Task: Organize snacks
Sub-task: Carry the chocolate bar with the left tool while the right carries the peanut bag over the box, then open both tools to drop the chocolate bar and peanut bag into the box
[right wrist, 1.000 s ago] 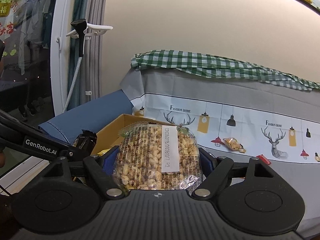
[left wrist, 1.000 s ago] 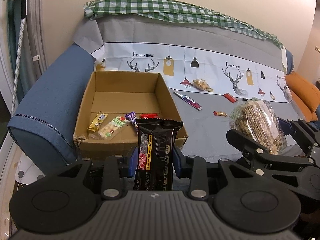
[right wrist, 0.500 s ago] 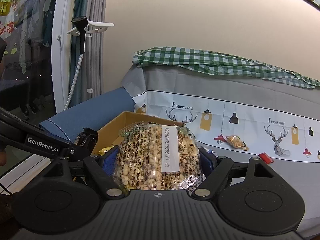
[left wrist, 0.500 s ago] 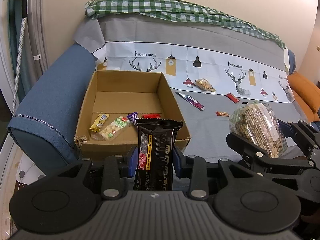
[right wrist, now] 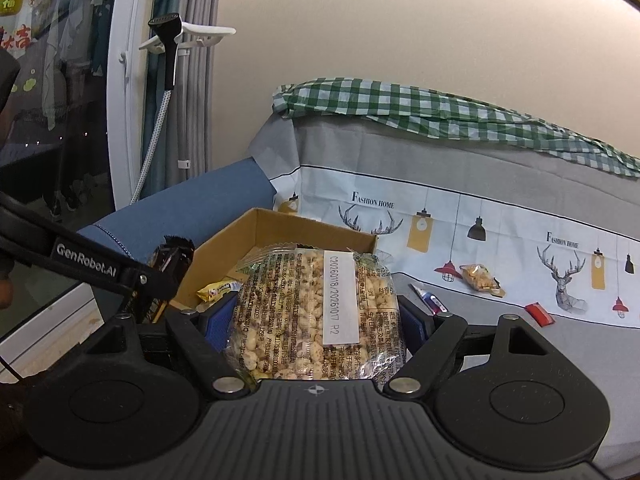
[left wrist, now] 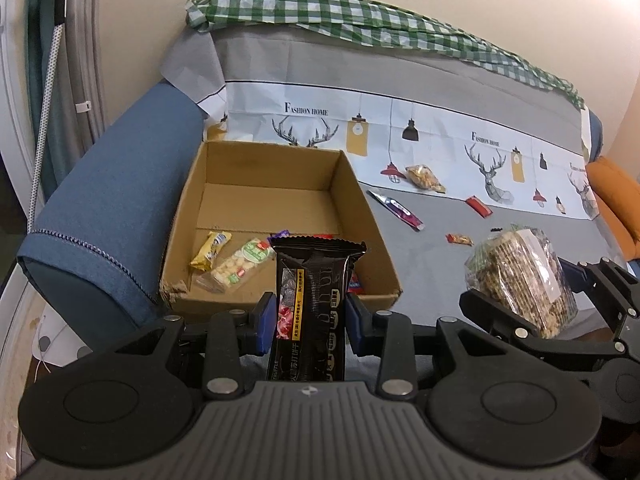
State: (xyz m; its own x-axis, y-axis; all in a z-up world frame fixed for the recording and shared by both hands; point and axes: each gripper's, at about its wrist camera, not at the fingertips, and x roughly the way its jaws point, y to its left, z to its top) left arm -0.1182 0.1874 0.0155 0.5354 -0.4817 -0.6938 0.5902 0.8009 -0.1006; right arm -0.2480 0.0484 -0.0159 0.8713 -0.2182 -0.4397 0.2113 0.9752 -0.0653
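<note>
The cardboard box (left wrist: pixel 280 216) looks a bit nearer now, the left gripper (left wrist: pixel 310 316) squeezing the black snack bar (left wrist: pixel 310 304) and the right gripper (right wrist: pixel 316 320) hugging the puffed snack bag (right wrist: pixel 316 312) short of it, so letting go early could drop them on the sofa (left wrist: pixel 420 272).

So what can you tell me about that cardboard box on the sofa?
The cardboard box is a shallow, open-topped brown tray, sitting on the grey sofa cover beside the blue armrest. Its near left corner looks torn and frayed. Most of its floor is bare; a few small snacks lie toward the near side, including a yellow wrapper and a clear pack of pale pieces. Neither gripper touches it.
</note>
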